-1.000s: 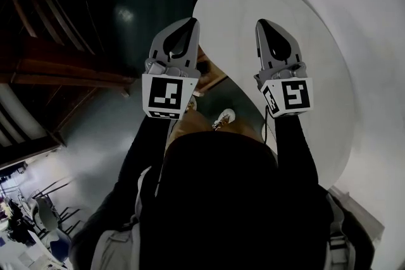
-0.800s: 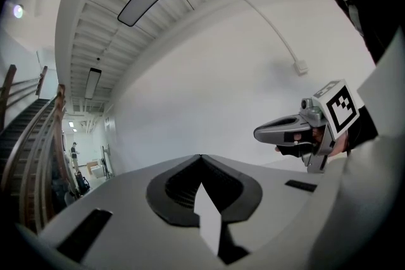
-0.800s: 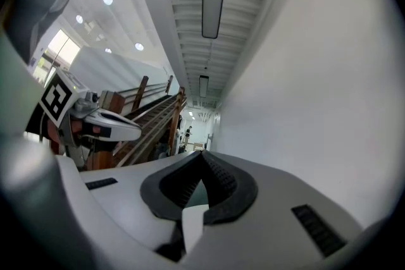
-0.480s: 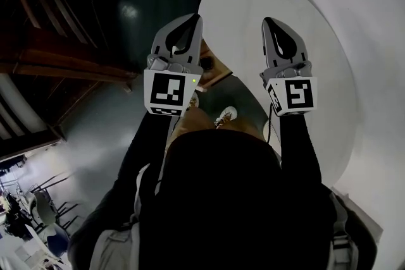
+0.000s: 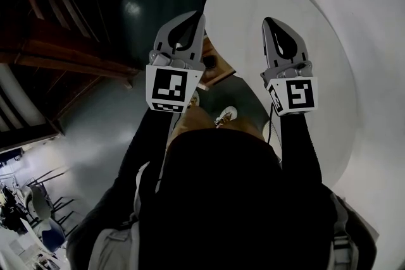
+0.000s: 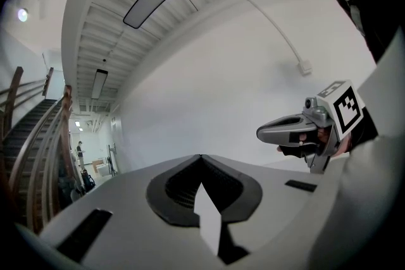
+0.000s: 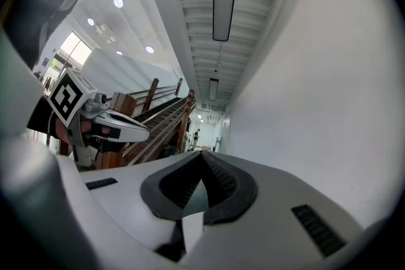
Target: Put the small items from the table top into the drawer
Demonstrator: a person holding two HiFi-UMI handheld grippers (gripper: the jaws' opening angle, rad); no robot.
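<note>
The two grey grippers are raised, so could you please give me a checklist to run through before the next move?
1. Left grey gripper empty: ok, jaws together with nothing between them.
2. Right grey gripper empty: ok, jaws together, nothing held.
3. Grippers clear of each other: ok, side by side and apart in the head view.
4. Small items in sight: not ok, none shows in any view.
5. Drawer in sight: not ok, no view shows it.
6. Jaws ready to grasp: not ok, both are shut.
</note>
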